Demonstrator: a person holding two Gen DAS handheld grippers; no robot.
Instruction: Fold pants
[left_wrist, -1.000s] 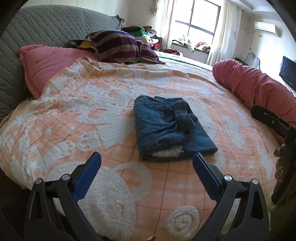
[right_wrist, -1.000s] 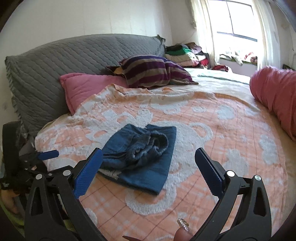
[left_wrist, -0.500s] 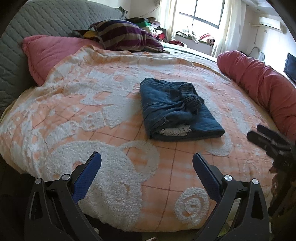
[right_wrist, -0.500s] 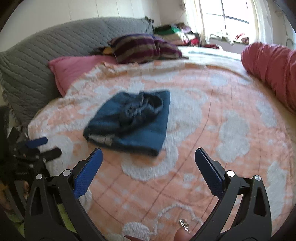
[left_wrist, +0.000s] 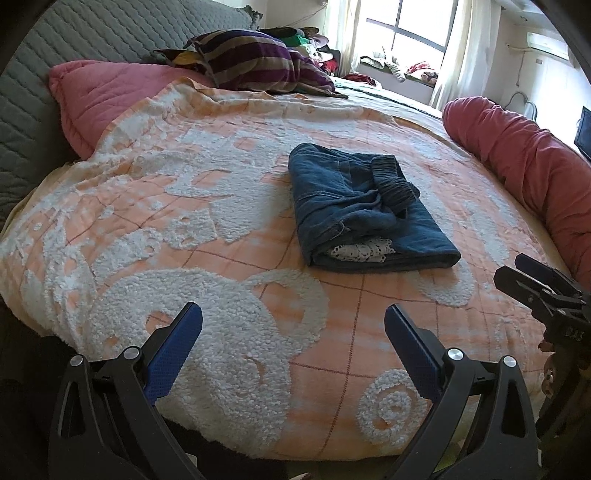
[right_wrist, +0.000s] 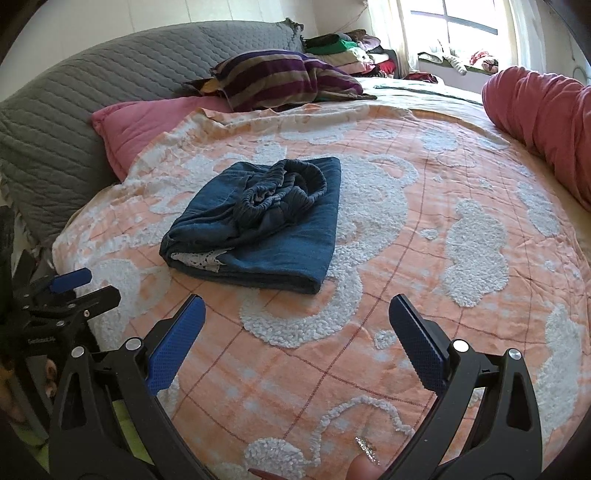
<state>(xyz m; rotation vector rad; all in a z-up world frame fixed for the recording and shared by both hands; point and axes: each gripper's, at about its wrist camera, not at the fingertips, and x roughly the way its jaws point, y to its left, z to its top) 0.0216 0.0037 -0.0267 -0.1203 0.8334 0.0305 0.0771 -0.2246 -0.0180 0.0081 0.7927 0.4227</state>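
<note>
The blue denim pants (left_wrist: 360, 210) lie folded into a compact bundle on the orange and white bedspread (left_wrist: 184, 229), waistband bunched on top and a bit of white lace showing at the near end. They also show in the right wrist view (right_wrist: 266, 218). My left gripper (left_wrist: 293, 336) is open and empty, held back over the near edge of the bed, well short of the pants. My right gripper (right_wrist: 297, 328) is open and empty, also back from the pants. Each gripper shows at the edge of the other's view (left_wrist: 543, 291) (right_wrist: 62, 291).
A pink pillow (left_wrist: 107, 92) and a striped pillow (left_wrist: 258, 62) lie at the grey headboard (left_wrist: 55, 74). A rolled red quilt (left_wrist: 524, 162) runs along the right side of the bed. Stacked clothes (right_wrist: 351, 51) sit by the window.
Both grippers have pulled back from the folded pants toward the near edge of the bed and lifted. The pants have not moved. Both stay open.
</note>
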